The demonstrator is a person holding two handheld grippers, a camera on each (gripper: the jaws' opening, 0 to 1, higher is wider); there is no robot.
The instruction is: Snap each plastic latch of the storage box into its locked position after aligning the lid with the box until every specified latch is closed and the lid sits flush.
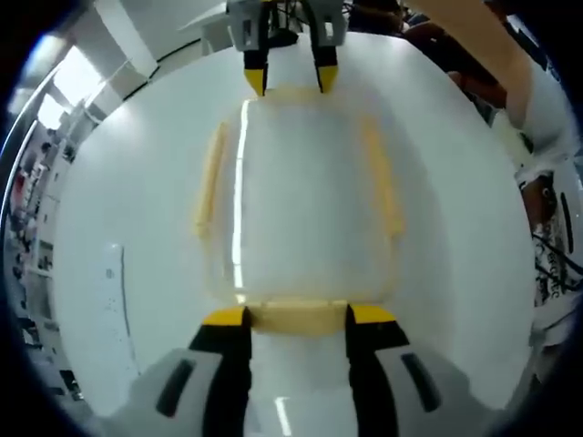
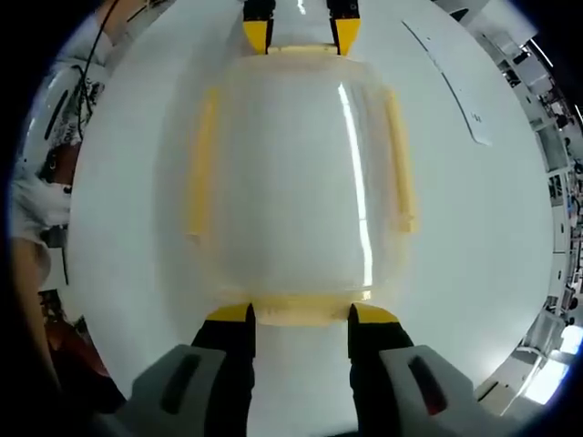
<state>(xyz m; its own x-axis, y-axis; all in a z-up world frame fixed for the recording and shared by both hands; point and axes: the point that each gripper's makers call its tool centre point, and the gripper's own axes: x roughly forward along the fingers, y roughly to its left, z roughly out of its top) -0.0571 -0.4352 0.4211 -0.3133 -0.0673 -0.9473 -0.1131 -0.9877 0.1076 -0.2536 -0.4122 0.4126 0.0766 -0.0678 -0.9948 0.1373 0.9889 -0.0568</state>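
Left tongs (image 1: 298,316) and right tongs (image 2: 301,314) spread astride opposite latches (image 1: 298,318); box (image 1: 301,196) lid blurred.

Translucent white storage box (image 1: 305,196), lid on, yellow latches (image 1: 299,317) along all four edges.

Table (image 1: 118,228): white, glossy top, spanning most of both views; a bright strip of overhead light reflects off it. Thin flat pale strip (image 2: 451,77) lying on the table near one edge. Window (image 1: 77,77): bright daylight, beyond the table's far side. Shelving (image 1: 32,209): cluttered, blurred, along the room's edge. Ceiling beams (image 1: 127,36): pale, angled.
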